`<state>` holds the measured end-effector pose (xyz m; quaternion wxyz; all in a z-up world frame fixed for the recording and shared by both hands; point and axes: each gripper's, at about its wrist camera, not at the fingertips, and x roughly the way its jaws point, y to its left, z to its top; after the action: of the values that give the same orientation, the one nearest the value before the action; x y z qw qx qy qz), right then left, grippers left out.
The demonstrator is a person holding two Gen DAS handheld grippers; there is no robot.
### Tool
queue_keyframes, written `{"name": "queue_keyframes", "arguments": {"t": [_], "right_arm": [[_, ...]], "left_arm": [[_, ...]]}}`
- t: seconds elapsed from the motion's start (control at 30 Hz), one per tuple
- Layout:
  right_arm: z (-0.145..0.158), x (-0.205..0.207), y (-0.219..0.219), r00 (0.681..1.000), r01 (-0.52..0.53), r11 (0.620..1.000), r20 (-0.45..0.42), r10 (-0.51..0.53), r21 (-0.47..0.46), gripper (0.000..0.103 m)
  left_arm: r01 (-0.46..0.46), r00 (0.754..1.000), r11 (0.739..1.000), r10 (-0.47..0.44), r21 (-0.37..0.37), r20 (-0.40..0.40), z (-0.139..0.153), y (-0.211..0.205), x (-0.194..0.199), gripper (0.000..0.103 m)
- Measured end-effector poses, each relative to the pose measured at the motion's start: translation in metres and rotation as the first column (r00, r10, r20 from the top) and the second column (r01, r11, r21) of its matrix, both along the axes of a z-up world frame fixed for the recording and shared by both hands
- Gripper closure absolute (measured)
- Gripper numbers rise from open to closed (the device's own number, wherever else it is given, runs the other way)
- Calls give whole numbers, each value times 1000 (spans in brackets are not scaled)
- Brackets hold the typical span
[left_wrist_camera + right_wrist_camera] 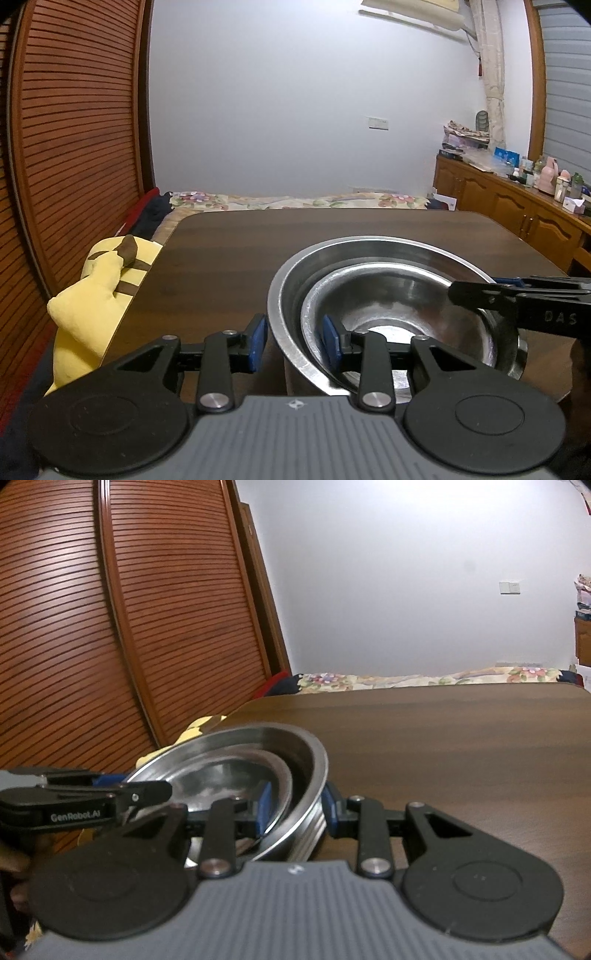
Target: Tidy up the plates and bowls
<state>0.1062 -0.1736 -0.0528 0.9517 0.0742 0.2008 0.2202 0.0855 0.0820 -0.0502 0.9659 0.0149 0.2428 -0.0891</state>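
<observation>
— From the left-hand camera, where do the bowls sit?

— Down at about four o'clock, on the dark wooden table (221, 258). A smaller steel bowl (388, 291) is nested inside a larger steel bowl (332, 254). The left gripper (295, 343) straddles their near rims: one blue pad outside the larger bowl, the other inside the smaller one. The outer pad looks just clear of the wall, so I'd call those jaws apart, not clamped.

— And the other tool?

— The right gripper (465, 291) comes in from three o'clock and reaches over the bowls' far rim. A yellow plush toy (92, 295) lies off the table's edge at eight o'clock.

— Now the right-hand camera?

— Here the nested bowls are at seven o'clock. The right gripper (295, 808) has one pad against the inside of the smaller steel bowl (221, 775) and the other against the outside of the larger steel bowl (317, 775), pinching both walls together. The left gripper (162, 788) pokes in from nine o'clock over the opposite rim. Louvred wooden doors (166, 627) fill ten o'clock.
</observation>
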Motion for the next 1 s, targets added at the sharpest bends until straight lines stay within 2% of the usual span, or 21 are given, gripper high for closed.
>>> {"name": "queue_keyframes", "arguments": {"t": [0.07, 0.2, 0.3, 0.47, 0.53, 0.63, 0.67, 0.8, 1.0], "right_arm": [[2, -1, -3, 1000, 6, 1000, 6, -6, -1, 71], [7, -6, -10, 999, 28, 1000, 25, -28, -1, 70], [13, -10, -15, 998, 45, 999, 39, -45, 2, 68], [22, -18, -22, 994, 73, 997, 77, -73, 4, 46], [24, -23, -24, 992, 86, 996, 93, -87, 5, 29], [29, -30, -28, 987, 106, 994, 121, -106, 6, 11], [30, -32, -30, 986, 109, 994, 127, -109, 5, 9], [37, -42, -35, 982, 119, 993, 148, -117, -7, 0], [48, -57, -40, 974, 161, 986, 171, -151, -45, 0]], "left_arm": [[-3, 1000, 1000, 3, -3, 8, 3, 0, -3, 54], [-2, 1000, 1000, 3, -5, 24, 10, 0, -8, 48], [-4, 999, 1000, 4, 1, 39, 16, -2, -11, 38], [1, 998, 1000, -2, 7, 67, 26, -7, -18, 21], [1, 997, 1000, -1, 4, 79, 30, -9, -22, 16], [-1, 995, 1000, 1, 0, 99, 35, -13, -29, 6], [-2, 994, 1000, 3, -2, 106, 37, -14, -31, 3], [-7, 993, 1000, 6, 13, 121, 44, -22, -38, 0], [-28, 989, 997, 18, 72, 145, 58, -40, -45, 0]]}}
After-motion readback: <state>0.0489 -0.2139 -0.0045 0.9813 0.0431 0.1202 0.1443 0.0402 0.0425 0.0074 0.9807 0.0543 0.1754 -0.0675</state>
